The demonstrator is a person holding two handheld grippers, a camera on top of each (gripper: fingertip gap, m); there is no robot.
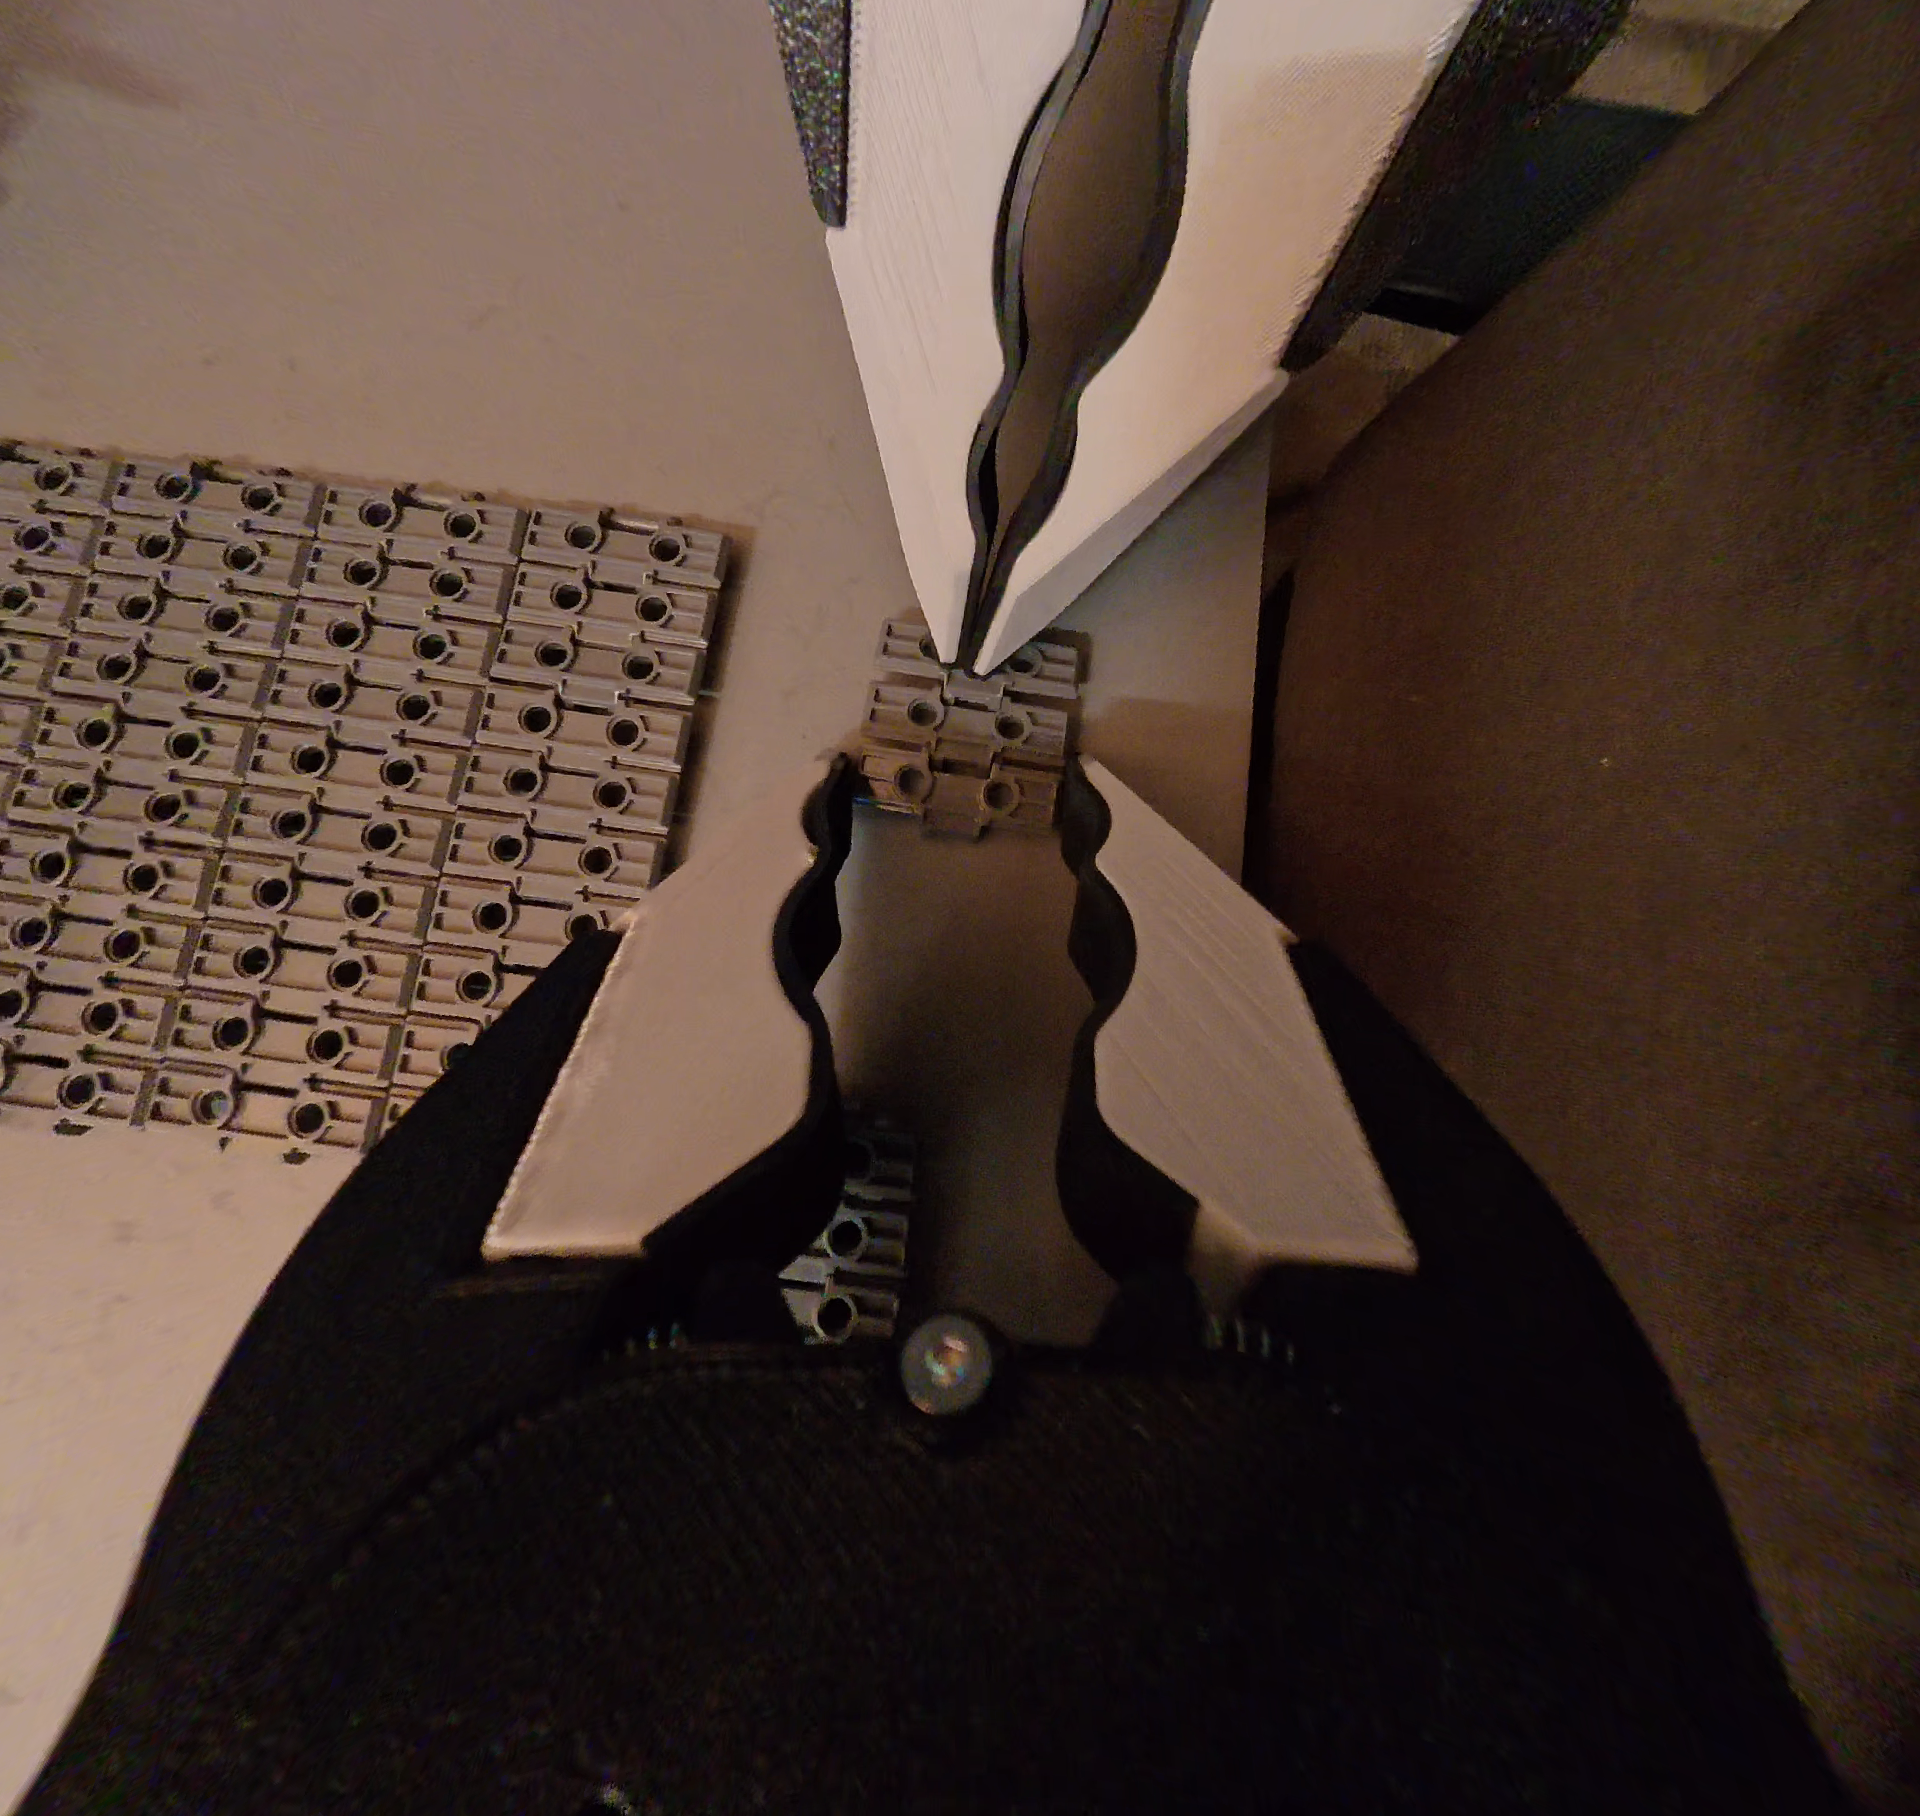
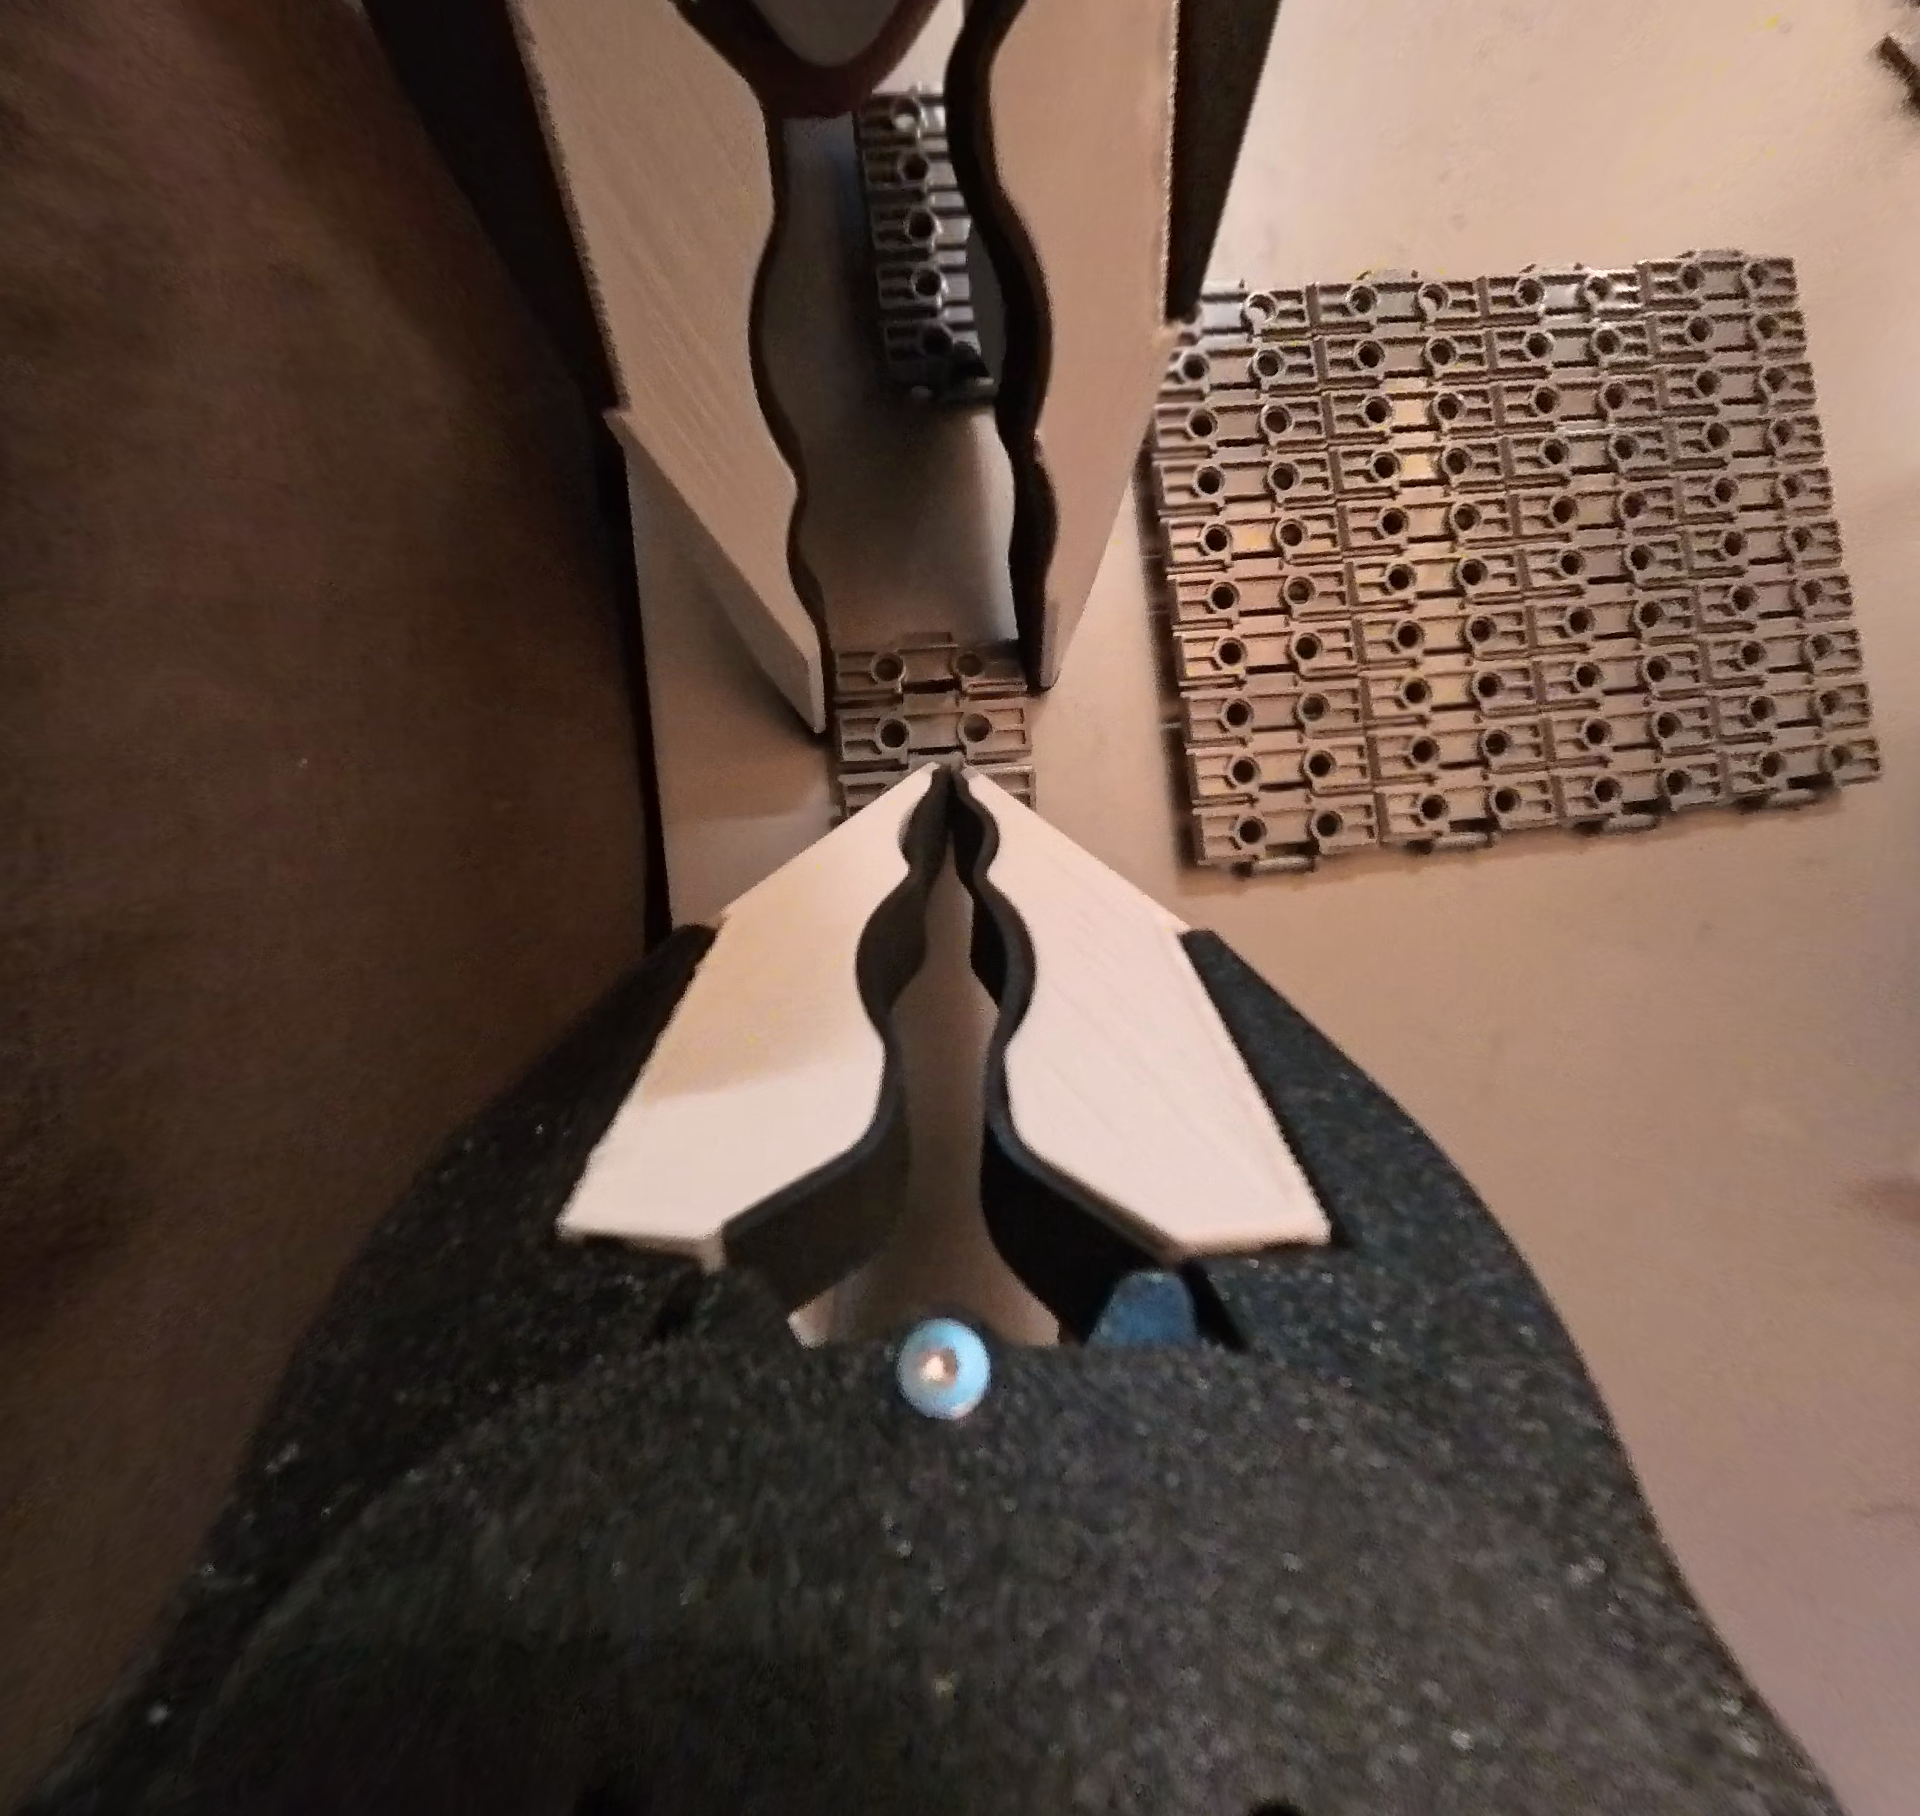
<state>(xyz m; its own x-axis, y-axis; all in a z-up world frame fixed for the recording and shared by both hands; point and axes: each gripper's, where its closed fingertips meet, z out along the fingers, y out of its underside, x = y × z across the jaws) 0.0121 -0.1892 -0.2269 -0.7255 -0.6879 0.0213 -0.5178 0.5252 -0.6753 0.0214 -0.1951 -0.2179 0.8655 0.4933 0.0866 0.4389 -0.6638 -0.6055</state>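
Note:
A short grey strip of linked plastic pieces [image 1: 971, 727] lies on the pale table near its edge. My left gripper [image 1: 956, 779] straddles the strip's near row, with a black pad against each side, so it is shut on the strip. My right gripper [image 1: 971, 665] comes from the far side with its pads together and nothing between them. Its tips rest on top of the strip's far row. In the right wrist view the right gripper [image 2: 948, 774] is shut over the strip [image 2: 925, 727], and the left gripper [image 2: 930, 686] flanks the strip from beyond.
A large grey mat of the same linked pieces [image 1: 312, 779] lies flat on the table [image 1: 416, 260], also in the right wrist view [image 2: 1507, 571]. Another short strip [image 1: 852, 1236] lies under the left gripper. A dark brown surface [image 1: 1558, 831] borders the table edge. My left and right fingertips are right by each other.

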